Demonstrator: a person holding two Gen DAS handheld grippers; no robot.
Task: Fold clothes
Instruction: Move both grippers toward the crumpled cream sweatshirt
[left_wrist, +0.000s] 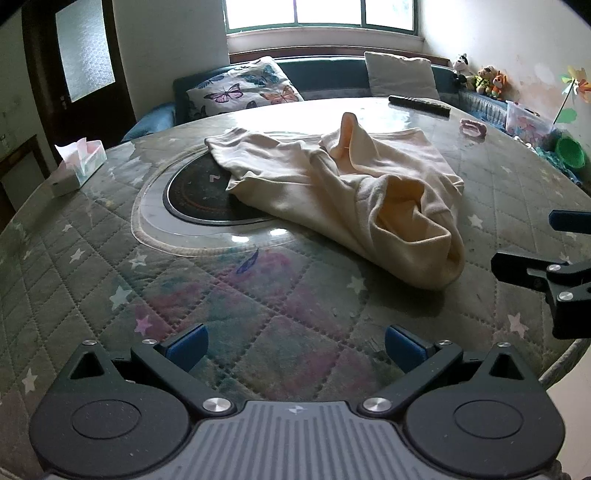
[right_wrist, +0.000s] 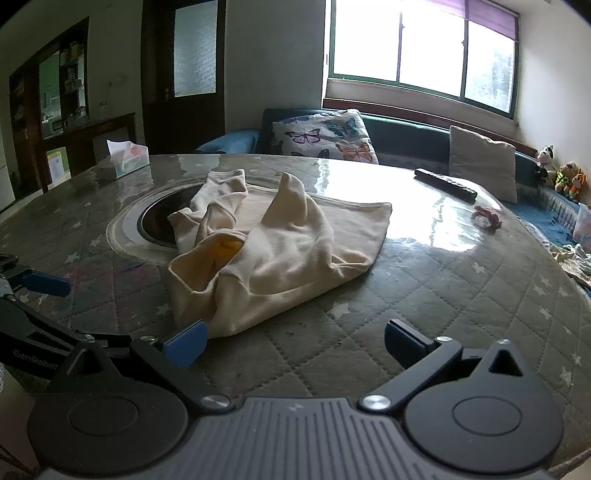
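A crumpled cream garment (left_wrist: 332, 181) lies in a heap on the round quilted table (left_wrist: 110, 280), partly over a dark round inset (left_wrist: 195, 192). My left gripper (left_wrist: 293, 349) hovers open above the table's near side, short of the cloth, with nothing between its blue pads. In the right wrist view the same garment (right_wrist: 273, 251) lies just ahead. My right gripper (right_wrist: 293, 343) is open there, its left pad (right_wrist: 186, 341) close to the cloth's near edge; I cannot tell if it touches. The right gripper's fingers (left_wrist: 546, 273) also show at the edge of the left wrist view.
A tissue box (left_wrist: 79, 166) stands at the table's left edge. A black remote (left_wrist: 419, 104) and a small pink item (left_wrist: 472, 127) lie at the far side. Behind the table is a sofa with a butterfly cushion (left_wrist: 243, 88); soft toys (left_wrist: 484, 79) line the right.
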